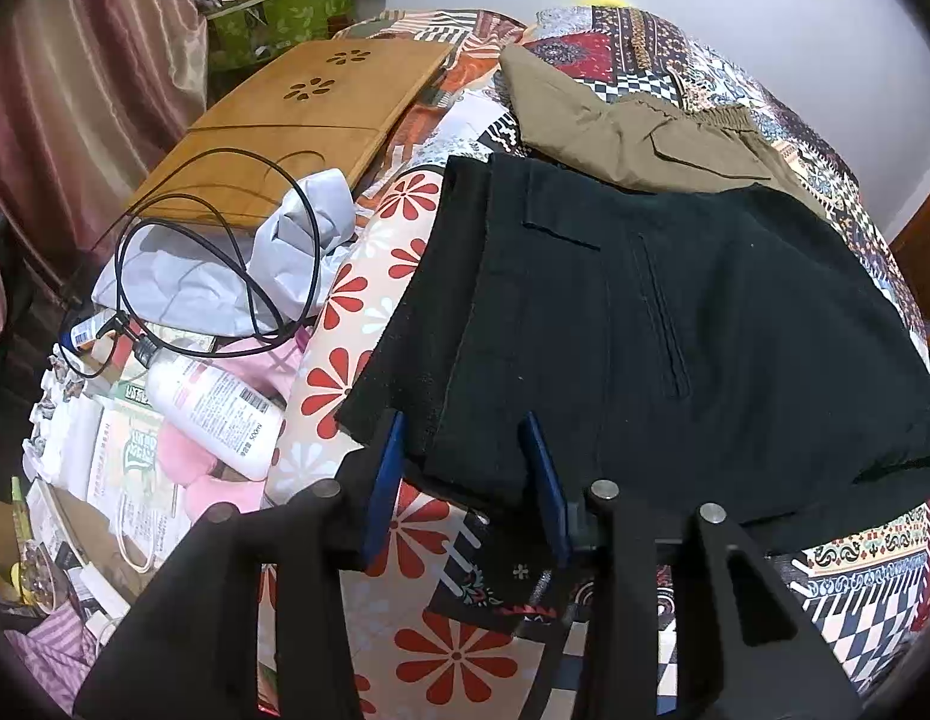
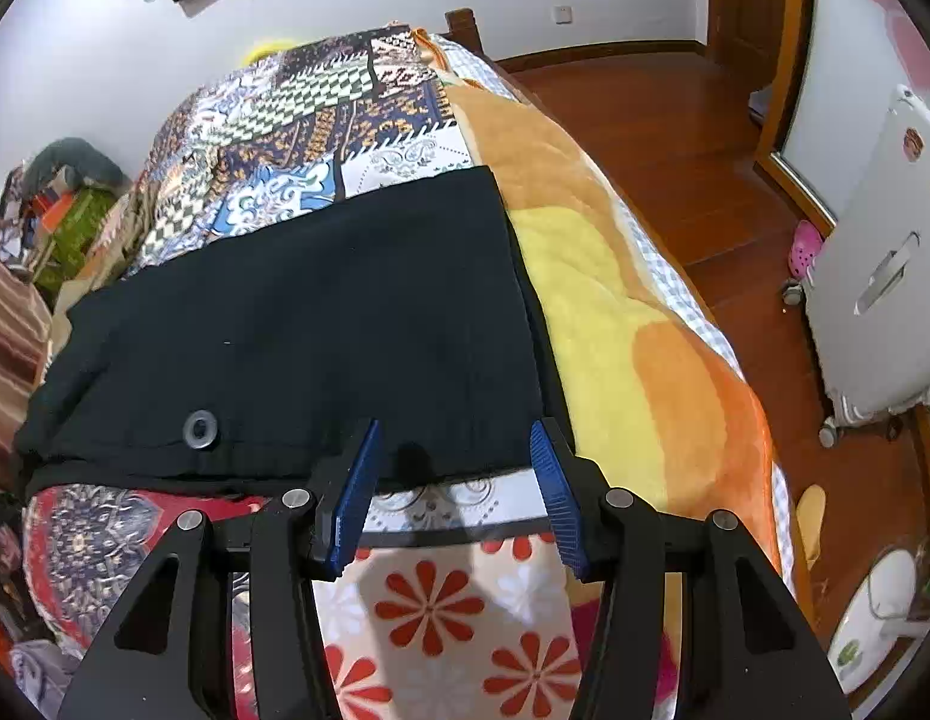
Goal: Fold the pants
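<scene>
The white bottle (image 1: 216, 405) reads "500ml"; its other print is too small to make out. The black pants (image 1: 645, 324) lie folded flat on the patterned bed (image 1: 453, 648). The left claw (image 1: 465, 450) gapes wide at their near corner, the right claw (image 2: 453, 450) wide at their near edge. Only the left view shows khaki pants (image 1: 633, 132) behind; only the right shows a button (image 2: 200, 429).

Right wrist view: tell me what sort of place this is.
Most likely a home bedroom: black pants lie on a bed with a patchwork quilt, above a wooden floor, with a wooden door frame behind.
</scene>
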`<action>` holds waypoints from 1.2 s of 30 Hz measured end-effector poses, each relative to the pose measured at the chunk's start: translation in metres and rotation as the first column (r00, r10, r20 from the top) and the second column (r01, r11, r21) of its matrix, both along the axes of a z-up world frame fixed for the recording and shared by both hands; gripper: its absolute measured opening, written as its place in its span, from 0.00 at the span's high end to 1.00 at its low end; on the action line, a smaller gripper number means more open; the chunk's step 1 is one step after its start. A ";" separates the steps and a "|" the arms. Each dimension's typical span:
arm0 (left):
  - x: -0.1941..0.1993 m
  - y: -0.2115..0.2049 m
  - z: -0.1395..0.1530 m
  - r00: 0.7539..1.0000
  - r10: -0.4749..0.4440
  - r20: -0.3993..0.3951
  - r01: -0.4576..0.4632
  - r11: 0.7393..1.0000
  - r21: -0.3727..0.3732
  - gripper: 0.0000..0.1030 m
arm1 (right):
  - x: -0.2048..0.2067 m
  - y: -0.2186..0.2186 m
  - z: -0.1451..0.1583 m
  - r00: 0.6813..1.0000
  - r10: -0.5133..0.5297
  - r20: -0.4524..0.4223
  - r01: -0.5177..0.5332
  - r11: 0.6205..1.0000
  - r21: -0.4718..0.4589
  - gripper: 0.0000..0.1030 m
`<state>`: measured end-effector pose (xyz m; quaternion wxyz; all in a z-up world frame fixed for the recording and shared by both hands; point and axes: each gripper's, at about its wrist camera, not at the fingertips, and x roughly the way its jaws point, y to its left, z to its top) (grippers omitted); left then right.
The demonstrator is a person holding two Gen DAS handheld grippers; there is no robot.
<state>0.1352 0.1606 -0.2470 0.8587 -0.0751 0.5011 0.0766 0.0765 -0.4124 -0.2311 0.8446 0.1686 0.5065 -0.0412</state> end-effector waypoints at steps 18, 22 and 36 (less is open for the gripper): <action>-0.001 -0.010 0.013 0.999 -0.031 0.021 0.030 0.998 0.060 0.69 | 0.009 0.002 -0.012 1.000 0.007 0.023 -0.007 0.999 -0.032 0.85; -0.002 -0.012 0.029 0.997 -0.042 0.064 0.039 0.998 0.053 0.73 | 0.010 0.009 0.001 0.997 0.050 0.054 -0.044 0.993 -0.108 0.89; -0.007 -0.010 0.048 0.994 -0.055 0.097 0.043 0.992 0.116 0.76 | 0.015 0.001 0.013 0.996 0.046 0.081 -0.032 0.986 -0.165 0.90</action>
